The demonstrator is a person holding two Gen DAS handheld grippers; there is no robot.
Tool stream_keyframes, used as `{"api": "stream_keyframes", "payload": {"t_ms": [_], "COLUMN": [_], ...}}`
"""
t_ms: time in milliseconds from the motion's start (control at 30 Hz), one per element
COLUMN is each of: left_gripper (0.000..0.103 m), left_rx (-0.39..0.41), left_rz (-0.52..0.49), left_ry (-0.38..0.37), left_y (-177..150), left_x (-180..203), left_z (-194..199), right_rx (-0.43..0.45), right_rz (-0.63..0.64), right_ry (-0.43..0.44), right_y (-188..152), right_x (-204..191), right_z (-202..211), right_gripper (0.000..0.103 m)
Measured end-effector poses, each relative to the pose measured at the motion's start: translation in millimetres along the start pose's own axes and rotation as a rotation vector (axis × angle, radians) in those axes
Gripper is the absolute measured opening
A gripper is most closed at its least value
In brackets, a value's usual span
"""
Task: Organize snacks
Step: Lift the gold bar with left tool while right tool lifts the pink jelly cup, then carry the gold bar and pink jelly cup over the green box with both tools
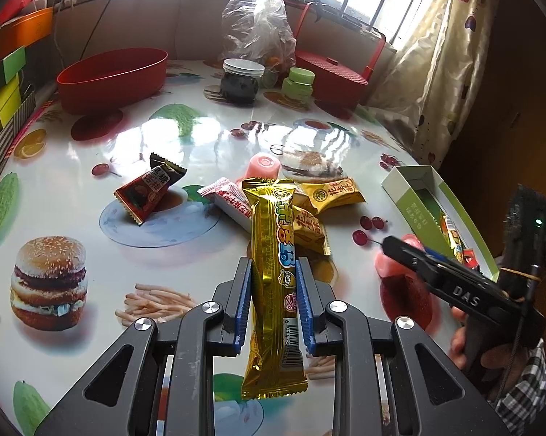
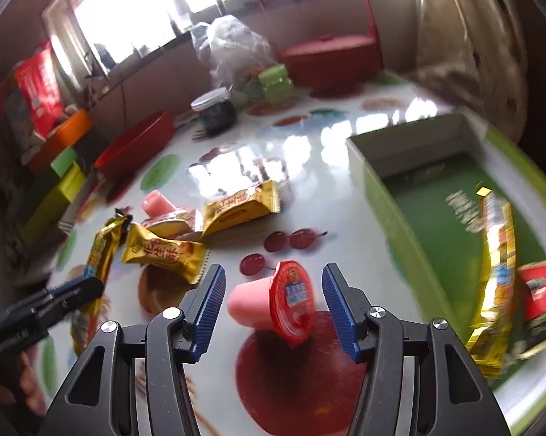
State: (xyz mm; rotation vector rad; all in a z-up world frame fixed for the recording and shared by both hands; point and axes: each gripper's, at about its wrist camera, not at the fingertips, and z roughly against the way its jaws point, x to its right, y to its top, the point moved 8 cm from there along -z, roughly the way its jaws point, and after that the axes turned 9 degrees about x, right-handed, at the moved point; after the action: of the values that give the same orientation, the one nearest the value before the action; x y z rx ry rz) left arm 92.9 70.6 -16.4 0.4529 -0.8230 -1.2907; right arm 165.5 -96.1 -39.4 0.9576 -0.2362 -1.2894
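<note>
Gold bar (image 1: 273, 272) clamped in left gripper (image 1: 273, 290); right gripper (image 2: 273, 301) wide around jelly cup (image 2: 273, 301); green box (image 2: 381, 196) holds two snacks, several loose.

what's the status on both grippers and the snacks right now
Left gripper shut on gold snack bar. Right gripper open around pink jelly cup, not gripped yet. Green box to its right, path clear.

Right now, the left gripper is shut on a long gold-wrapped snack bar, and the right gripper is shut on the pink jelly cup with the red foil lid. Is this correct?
Not quite. The left gripper is shut on the long gold-wrapped snack bar, but the right gripper is open: in the right wrist view its jaws stand apart on either side of the pink jelly cup with the red foil lid, not touching it.
</note>
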Motion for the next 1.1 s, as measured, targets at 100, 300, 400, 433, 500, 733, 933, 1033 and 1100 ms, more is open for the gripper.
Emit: {"api": "stream_keyframes", "payload": {"t_ms": [100, 300, 400, 433, 500, 733, 933, 1033, 1100], "left_gripper": [0.025, 0.025, 0.025, 0.025, 0.025, 0.025, 0.025, 0.025, 0.025], "left_rx": [-0.006, -0.006, -0.008, -0.009, -0.009, -0.005, -0.002, -0.002, 0.000], "left_rz": [0.003, 0.000, 0.001, 0.002, 0.002, -0.009, -0.025, -0.036, -0.046], "left_ry": [-0.002, -0.006, -0.004, -0.005, -0.005, -0.014, -0.029, -0.035, -0.040], "left_y": [-1, -1, -2, -2, -2, -2, -1, 0, 1], "left_x": [0, 2, 2, 2, 3, 7, 17, 22, 27], "left_z": [-2, -2, -2, -2, -2, 0, 2, 2, 3], "right_rx": [-0.016, -0.014, -0.023, -0.021, -0.025, -0.020, 0.019, 0.024, 0.037], "right_rz": [-0.023, 0.075, 0.143, 0.164, 0.188, 0.232, 0.229, 0.214, 0.205], "right_ry": [0.010, -0.035, -0.051, -0.059, -0.080, -0.132, -0.148, -0.146, -0.148], "right_y": [-6, -15, -22, -23, -24, -24, -17, -15, -12], "right_x": [-1, -9, -14, -15, -17, -16, -12, -9, -8], "right_z": [-5, 1, 3, 3, 1, 2, 11, 14, 17], "right_gripper": [0.055, 0.056, 0.057, 0.057, 0.057, 0.048, 0.042, 0.042, 0.042]}}
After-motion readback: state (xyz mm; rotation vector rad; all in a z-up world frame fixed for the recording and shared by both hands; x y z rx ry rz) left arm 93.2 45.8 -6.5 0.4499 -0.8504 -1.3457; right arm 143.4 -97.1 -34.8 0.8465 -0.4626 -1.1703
